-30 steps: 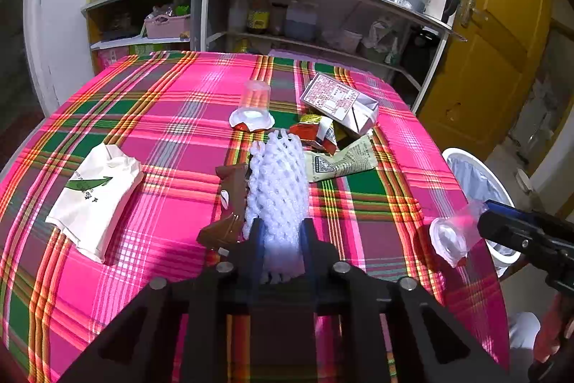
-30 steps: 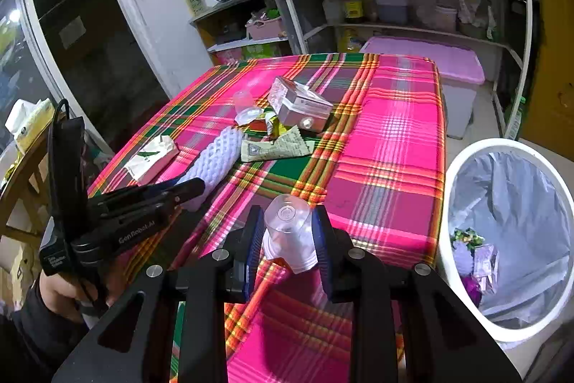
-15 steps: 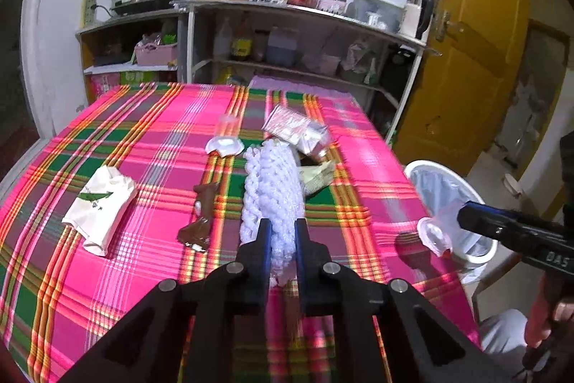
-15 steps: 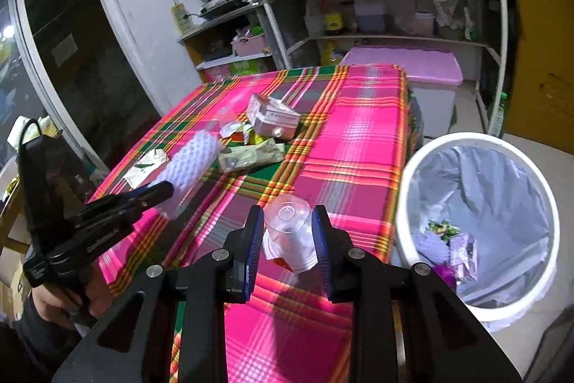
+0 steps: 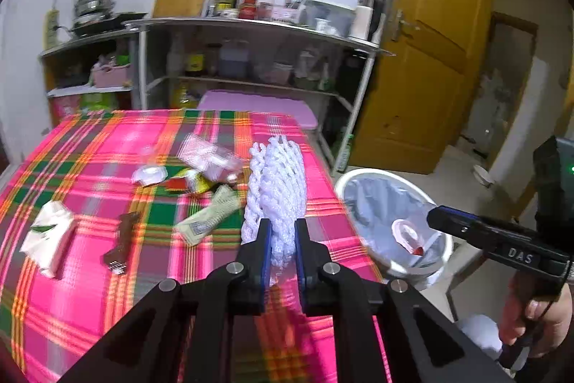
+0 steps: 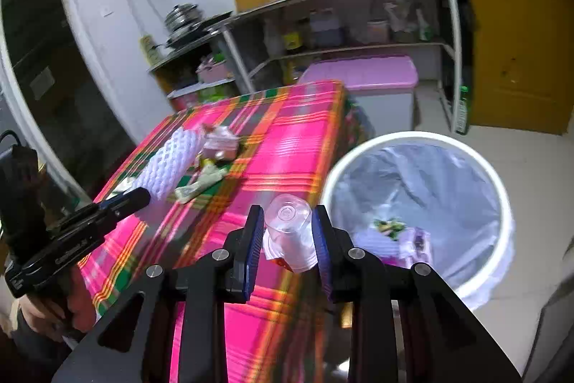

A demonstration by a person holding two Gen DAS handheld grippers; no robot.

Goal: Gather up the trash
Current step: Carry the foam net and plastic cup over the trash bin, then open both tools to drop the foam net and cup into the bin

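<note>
My left gripper is shut on a white foam fruit net, lifted above the plaid table and seen too in the right wrist view as the foam net. My right gripper is shut on a clear plastic cup with a bit of red at its rim, held over the table's corner beside the white trash bin. In the left wrist view the same cup hangs over the bin. Some scraps lie in the bin's grey liner.
On the pink plaid tablecloth lie a folded white packet, a brown wrapper, a green paper wrapper, a clear box and a small cup lid. Shelves and a yellow door stand behind.
Both grippers moved right toward the bin with their loads. The left jaws tightened on the foam net and raised it off the table. The cup now sits at the table's corner by the bin.
</note>
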